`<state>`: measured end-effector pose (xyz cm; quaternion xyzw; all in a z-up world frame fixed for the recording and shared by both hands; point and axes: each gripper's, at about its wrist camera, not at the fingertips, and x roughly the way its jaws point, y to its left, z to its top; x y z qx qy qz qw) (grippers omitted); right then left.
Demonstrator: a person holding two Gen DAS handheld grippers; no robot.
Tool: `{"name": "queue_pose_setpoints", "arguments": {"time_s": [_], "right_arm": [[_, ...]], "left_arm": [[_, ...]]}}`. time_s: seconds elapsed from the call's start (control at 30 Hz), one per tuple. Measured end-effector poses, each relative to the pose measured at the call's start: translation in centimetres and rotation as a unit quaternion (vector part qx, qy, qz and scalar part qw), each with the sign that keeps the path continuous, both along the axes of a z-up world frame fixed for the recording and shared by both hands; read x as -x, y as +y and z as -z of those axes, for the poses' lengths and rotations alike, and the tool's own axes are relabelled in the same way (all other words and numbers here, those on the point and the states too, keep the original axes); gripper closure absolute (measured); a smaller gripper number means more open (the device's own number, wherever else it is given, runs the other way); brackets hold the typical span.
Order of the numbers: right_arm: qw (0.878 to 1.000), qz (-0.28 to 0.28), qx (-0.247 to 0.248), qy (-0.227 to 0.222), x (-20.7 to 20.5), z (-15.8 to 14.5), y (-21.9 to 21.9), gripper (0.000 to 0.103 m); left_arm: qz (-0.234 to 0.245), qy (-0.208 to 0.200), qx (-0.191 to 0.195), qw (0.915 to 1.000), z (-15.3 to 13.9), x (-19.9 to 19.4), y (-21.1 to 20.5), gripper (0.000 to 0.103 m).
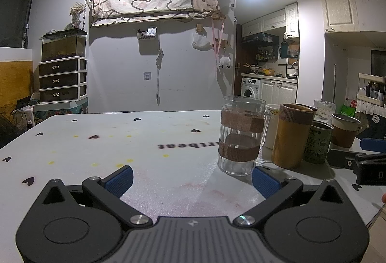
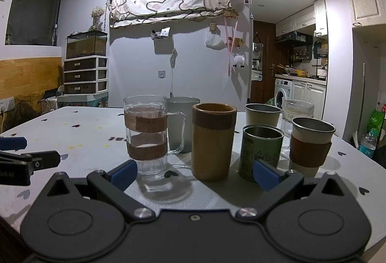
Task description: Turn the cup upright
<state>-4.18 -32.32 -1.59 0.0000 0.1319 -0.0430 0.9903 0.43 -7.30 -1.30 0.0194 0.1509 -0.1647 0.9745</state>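
A clear glass mug with two brown tape bands stands upright on the white table; it also shows in the left wrist view. Beside it stand a tan bamboo cup, a green tin, a grey cup, a paper cup with a brown sleeve, another paper cup and a ribbed glass, all upright. My right gripper is open and empty, just in front of the bamboo cup. My left gripper is open and empty, left of the glass mug.
The table's right edge is close behind the cups. The right gripper's side shows at the right in the left wrist view. A drawer unit with a tank and a kitchen lie beyond the table.
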Motion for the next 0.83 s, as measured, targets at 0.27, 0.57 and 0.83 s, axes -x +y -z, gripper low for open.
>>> {"name": "queue_pose_setpoints", "arguments": {"time_s": [0.27, 0.57, 0.83], "right_arm": [[1.0, 0.0, 0.0, 0.0, 0.0, 0.0, -0.01, 0.0], [1.0, 0.0, 0.0, 0.0, 0.01, -0.01, -0.02, 0.0], [1.0, 0.0, 0.0, 0.0, 0.0, -0.01, -0.01, 0.0]], "left_arm": [[0.0, 0.0, 0.0, 1.0, 0.01, 0.0, 0.03, 0.0], [-0.001, 0.0, 0.001, 1.0, 0.01, 0.03, 0.12, 0.0], [-0.001, 0.0, 0.001, 1.0, 0.02, 0.04, 0.14, 0.0]]}}
